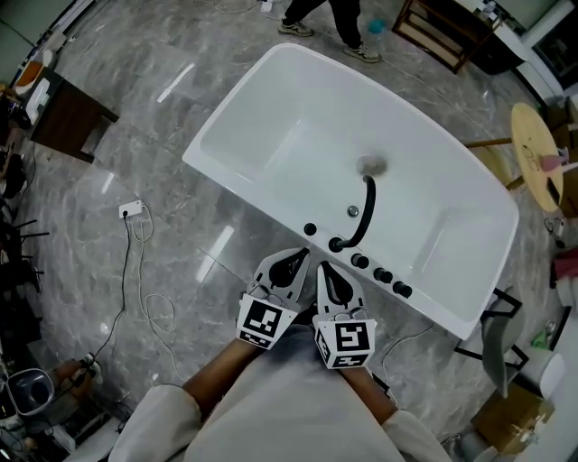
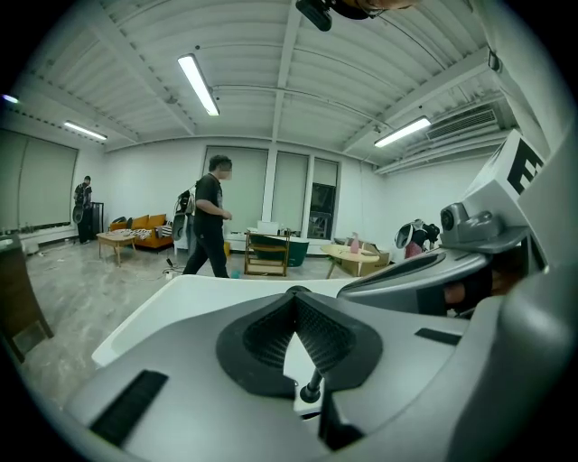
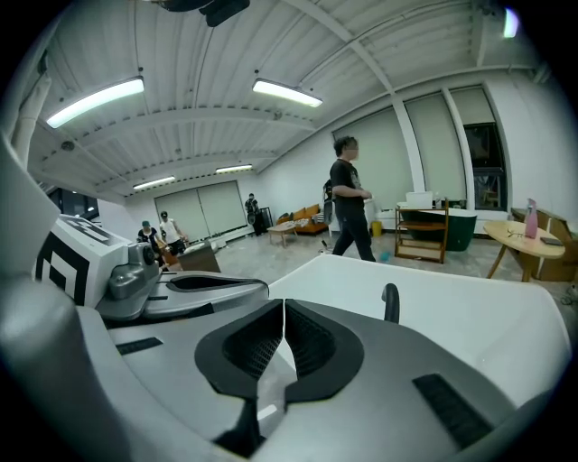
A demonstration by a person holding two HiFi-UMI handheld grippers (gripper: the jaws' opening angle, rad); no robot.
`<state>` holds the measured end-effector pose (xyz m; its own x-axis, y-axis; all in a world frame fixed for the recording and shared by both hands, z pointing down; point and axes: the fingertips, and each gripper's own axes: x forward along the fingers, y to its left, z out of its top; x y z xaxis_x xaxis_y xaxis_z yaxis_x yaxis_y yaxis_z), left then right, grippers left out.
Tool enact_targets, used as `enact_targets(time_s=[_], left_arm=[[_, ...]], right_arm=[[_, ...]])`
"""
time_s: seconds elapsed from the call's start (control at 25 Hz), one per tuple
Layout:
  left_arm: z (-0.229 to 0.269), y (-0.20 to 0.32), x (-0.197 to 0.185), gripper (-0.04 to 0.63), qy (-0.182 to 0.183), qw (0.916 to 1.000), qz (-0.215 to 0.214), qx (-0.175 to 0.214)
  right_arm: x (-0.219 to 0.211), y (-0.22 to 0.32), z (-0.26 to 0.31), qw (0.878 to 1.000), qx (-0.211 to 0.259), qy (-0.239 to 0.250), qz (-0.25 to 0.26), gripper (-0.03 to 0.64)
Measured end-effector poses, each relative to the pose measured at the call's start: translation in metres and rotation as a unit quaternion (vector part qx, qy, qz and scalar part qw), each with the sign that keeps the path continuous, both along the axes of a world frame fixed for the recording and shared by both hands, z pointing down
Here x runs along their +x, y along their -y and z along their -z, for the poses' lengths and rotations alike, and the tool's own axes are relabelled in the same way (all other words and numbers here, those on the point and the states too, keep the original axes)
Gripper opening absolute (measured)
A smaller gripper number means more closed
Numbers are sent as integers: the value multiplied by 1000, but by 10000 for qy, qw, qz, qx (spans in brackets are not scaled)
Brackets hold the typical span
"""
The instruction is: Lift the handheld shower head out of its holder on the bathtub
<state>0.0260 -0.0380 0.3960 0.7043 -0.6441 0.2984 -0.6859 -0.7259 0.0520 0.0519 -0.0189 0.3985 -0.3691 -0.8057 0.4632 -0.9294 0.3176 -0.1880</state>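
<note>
A white bathtub (image 1: pixel 271 135) lies slantwise on the grey marble floor. On its near rim stands a row of black fittings: a knob (image 1: pixel 310 229), then the black handheld shower head (image 1: pixel 361 212), which curves up over the tub from its holder (image 1: pixel 336 244), then further knobs (image 1: pixel 383 274). My left gripper (image 1: pixel 298 255) and right gripper (image 1: pixel 327 269) hover side by side just short of that rim. Both are shut, with nothing between their pads. In the left gripper view a black knob (image 2: pixel 312 390) shows below the left gripper (image 2: pixel 294 293). In the right gripper view a black upright fitting (image 3: pixel 390 302) rises beyond the right gripper (image 3: pixel 284 302).
A person (image 1: pixel 325 23) walks past the tub's far end, near a wooden shelf (image 1: pixel 442 32). A round wooden table (image 1: pixel 535 153) stands at the right and a dark cabinet (image 1: pixel 68 113) at the left. A power strip (image 1: pixel 132 209) with its cable lies on the floor. A black stand (image 1: pixel 492 329) is by the tub's right corner.
</note>
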Motion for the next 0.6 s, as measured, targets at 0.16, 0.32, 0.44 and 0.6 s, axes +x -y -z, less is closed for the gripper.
enact_targets(time_s=[0.16, 0.32, 0.44, 0.6], left_arm=[[0, 22, -8, 3, -59, 9999, -160, -3], [6, 42, -13, 3, -199, 9994, -272, 107], [9, 52, -18, 3, -243, 9989, -356, 192], [6, 64, -33, 3, -228, 9985, -444, 206]], right_arm=[[-4, 18, 1, 9997, -50, -117, -186, 18], [-10, 35, 6, 9994, 94, -90, -334, 18], [-14, 45, 6, 9986, 149, -118, -485, 18], [-22, 57, 5, 9969, 215, -113, -753, 18]])
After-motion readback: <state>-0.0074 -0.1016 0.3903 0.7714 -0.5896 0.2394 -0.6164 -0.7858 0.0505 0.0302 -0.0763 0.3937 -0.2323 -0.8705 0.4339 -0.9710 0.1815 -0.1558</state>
